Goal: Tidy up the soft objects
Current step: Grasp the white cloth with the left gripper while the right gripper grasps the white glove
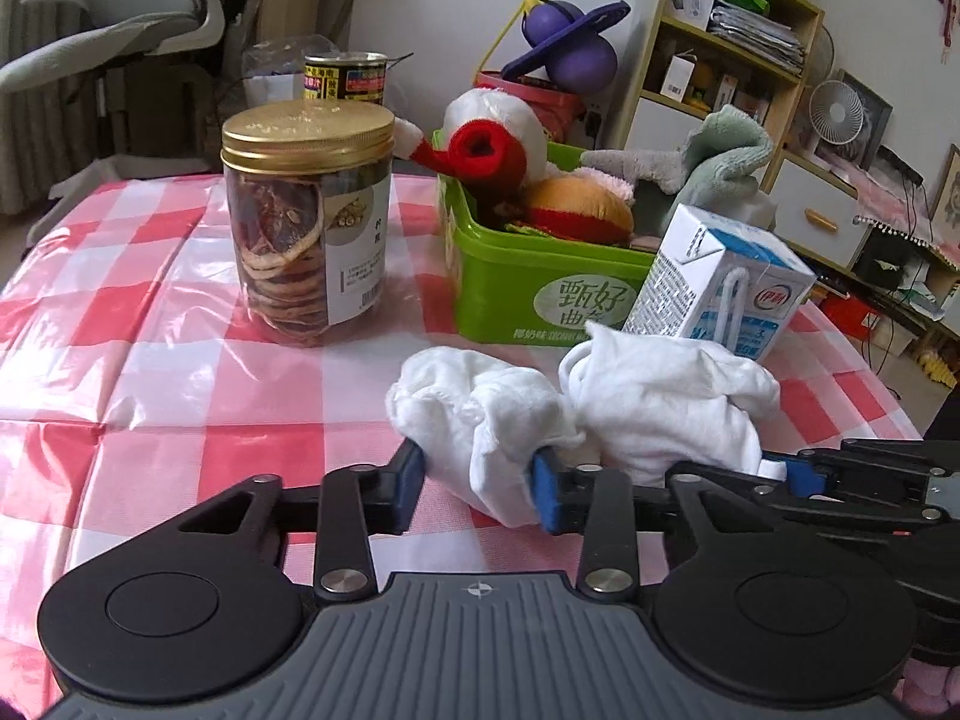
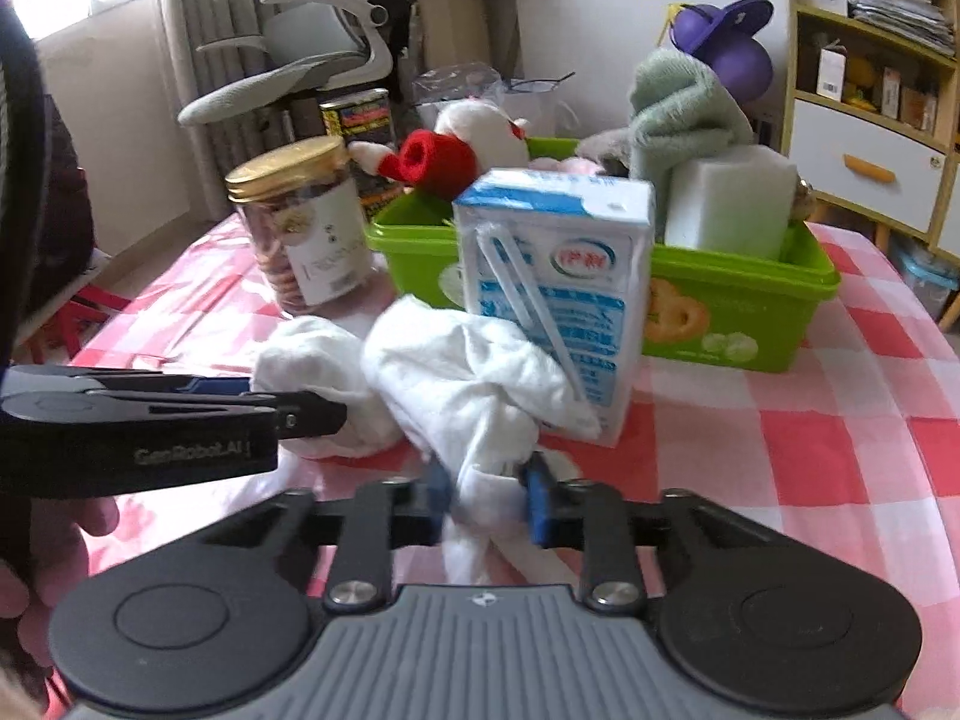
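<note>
You are holding two grippers low over a table covered in a pink and white checked cloth (image 1: 150, 360). Your left gripper (image 1: 477, 483) is clenched on the near end of a crumpled white cloth (image 1: 480, 414). Your right gripper (image 2: 489, 495) is clenched on a second white cloth (image 2: 462, 378), just right of the first. In the left wrist view the two cloths touch each other; whether they are tangled I cannot tell.

Immediately behind the second white cloth stands a tilted milk carton (image 2: 558, 282), and the cloth lies against its lower face. Beyond that sits a green bin (image 2: 744, 306), already holding a white and red plush toy (image 1: 498, 132), a green towel (image 2: 678, 102), a pale foam block (image 2: 729, 204) and other soft items. To the far left stands a gold-lidded jar (image 1: 306, 222) with a tin (image 1: 345, 78) behind it.

The likely trouble is the carton. If you lift the right-hand cloth forward, the fabric could drag it and tip it over. Raising both cloths at once could also pull them against each other and loosen one grip. The bin looks crowded, so a cloth dropped on top may slide out.
</note>
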{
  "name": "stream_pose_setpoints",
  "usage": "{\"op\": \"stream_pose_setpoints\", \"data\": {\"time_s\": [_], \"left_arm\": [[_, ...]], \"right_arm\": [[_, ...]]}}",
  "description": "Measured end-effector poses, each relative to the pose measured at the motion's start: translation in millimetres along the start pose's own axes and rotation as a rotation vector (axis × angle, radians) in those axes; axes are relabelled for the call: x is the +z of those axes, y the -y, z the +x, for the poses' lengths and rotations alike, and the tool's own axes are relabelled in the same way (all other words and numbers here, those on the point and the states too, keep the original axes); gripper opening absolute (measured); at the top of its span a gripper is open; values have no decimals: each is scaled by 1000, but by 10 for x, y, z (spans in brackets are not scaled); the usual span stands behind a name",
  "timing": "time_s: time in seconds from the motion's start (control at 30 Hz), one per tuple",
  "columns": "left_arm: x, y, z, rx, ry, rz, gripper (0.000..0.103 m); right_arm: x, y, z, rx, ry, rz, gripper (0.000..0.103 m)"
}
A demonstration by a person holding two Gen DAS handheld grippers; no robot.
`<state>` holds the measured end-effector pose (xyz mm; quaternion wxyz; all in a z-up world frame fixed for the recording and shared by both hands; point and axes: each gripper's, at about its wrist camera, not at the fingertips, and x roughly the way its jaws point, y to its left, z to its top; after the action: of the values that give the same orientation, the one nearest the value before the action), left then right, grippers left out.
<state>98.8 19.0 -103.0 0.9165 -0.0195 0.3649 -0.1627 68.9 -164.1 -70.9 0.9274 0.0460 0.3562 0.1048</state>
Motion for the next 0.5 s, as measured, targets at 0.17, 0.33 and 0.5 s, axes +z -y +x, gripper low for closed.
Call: {"op": "stream_pose_setpoints", "data": {"time_s": [0.17,0.33,0.5], "left_arm": [[56,6,-120,-12,-3,10,27],[110,29,-266,-25,1,22,22],[167,90,-414,-38,6,43,19]], "right_arm": [[51,-16,-125,29,9,16,7],[103,-22,-287,52,23,39,7],[167,27,-504,65,49,90,7]]}}
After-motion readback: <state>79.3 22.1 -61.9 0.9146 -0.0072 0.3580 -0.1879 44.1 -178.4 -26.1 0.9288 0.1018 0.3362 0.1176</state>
